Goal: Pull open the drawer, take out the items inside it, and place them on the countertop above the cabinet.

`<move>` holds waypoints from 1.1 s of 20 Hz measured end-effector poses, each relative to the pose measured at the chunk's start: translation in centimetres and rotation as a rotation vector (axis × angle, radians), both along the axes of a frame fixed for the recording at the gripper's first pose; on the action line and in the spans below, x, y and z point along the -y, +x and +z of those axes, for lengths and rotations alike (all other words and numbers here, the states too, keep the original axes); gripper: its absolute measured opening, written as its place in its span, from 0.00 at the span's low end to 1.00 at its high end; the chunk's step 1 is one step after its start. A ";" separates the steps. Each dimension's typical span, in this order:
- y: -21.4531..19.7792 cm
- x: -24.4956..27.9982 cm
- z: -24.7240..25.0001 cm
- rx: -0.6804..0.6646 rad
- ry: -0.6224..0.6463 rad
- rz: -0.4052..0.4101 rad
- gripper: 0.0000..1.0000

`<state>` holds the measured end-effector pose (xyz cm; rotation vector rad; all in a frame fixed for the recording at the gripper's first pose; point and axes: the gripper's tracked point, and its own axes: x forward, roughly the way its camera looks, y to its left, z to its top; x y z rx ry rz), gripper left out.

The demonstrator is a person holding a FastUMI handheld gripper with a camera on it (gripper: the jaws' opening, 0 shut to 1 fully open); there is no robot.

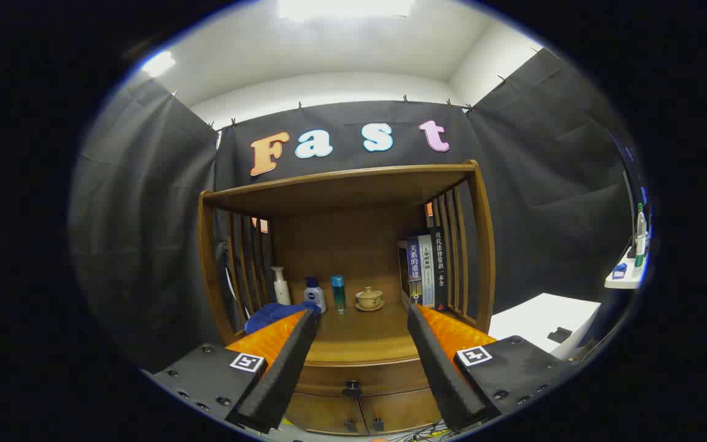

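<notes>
Drawer (363, 376) sits at lower centre of the frame, directly under the front lip of the worktop (359, 341), and appears fully closed. Its dark knob (351, 388) shows between my two fingers, low down. Below it I see two small cabinet doors (353, 414) with their own pulls.

Gripper (361, 316) hangs above and in front of the cabinet with its jaws wide apart and nothing between them.

On the worktop, against the back panel: a white pump bottle (279, 285), a blue-capped bottle (315, 294), a teal can (339, 293) and a lidded tea bowl (369, 298). Books (425, 270) stand at centre right. A blue cloth (274, 314) lies at the left, just beyond my left finger.

Assessment: I judge the drawer to be stiff timber, moderately heavy, likely to slide with some friction. The knob is the only sound hold; it is small and rounded, so I expect it could slip unless both fingers close squarely on it. Contents are hidden, so I cannot rate them. Bare wood at the worktop's front centre looks suitable for setting items down.
</notes>
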<state>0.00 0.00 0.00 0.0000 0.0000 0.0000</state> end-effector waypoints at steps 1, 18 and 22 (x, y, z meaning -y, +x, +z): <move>0.0 0.1 0.0 0.001 -0.002 -0.002 0.98; 0.2 0.2 -0.8 -0.021 -0.002 -0.010 0.98; 0.4 -0.2 -1.4 -0.024 -0.017 -0.007 0.98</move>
